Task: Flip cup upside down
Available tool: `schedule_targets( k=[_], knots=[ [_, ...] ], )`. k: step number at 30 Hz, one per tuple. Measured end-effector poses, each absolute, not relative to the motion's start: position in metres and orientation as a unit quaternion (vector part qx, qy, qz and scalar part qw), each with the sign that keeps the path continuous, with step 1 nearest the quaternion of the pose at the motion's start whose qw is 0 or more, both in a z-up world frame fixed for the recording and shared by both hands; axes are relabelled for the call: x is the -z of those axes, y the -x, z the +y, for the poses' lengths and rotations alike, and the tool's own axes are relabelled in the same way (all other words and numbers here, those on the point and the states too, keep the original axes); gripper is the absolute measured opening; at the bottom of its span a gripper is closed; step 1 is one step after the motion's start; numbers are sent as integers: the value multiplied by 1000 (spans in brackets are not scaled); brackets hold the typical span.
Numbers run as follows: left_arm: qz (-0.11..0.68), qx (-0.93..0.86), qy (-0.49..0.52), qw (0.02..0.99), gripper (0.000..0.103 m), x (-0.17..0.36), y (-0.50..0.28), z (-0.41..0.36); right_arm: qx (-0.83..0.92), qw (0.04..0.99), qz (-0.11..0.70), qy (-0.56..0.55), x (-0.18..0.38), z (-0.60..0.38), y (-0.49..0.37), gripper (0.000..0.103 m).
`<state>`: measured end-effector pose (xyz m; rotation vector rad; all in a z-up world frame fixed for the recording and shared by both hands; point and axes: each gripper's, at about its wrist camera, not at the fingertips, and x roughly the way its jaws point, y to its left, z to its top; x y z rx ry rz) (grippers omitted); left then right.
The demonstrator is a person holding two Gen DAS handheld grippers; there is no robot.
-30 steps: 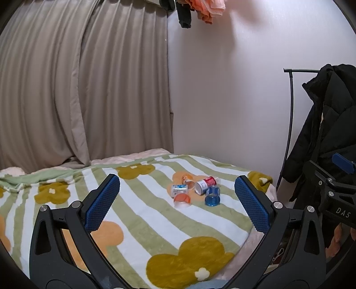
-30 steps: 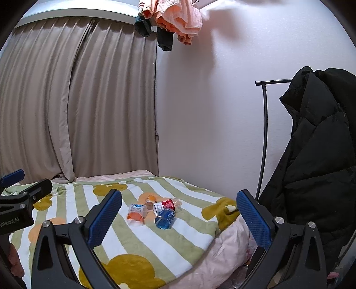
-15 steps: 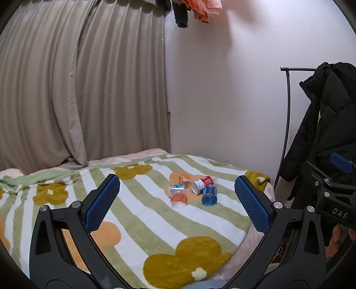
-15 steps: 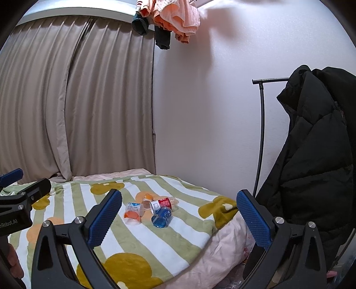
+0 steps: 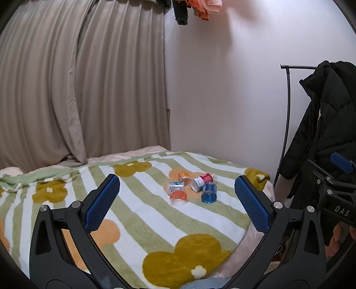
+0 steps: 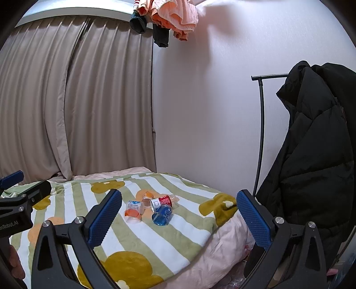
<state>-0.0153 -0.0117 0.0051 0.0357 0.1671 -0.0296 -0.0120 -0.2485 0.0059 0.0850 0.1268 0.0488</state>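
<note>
Several small plastic cups lie on their sides in a cluster on the striped flowered blanket: a blue cup, a red-labelled cup, an orange-bottomed clear cup, a blue-and-white labelled cup and a small orange one. My left gripper is open and empty, well short of the cups. My right gripper is open and empty, also short of them.
The bed's right edge drops off beside a black coat on a metal rack. Curtains and a white wall stand behind the bed. Clothes hang overhead. The other gripper shows at each view's edge.
Both views have shifted slightly; the cups sit a little lower left in the left view and the grippers stay open. The cups have not moved on the blanket.
</note>
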Motion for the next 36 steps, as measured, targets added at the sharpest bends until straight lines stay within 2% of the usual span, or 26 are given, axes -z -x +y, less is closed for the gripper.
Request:
schedule_targets(
  k=[36],
  knots=[
    [91, 9, -14, 996, 103, -3, 10, -11, -31, 996, 66, -45, -1, -243, 13, 103]
  ],
)
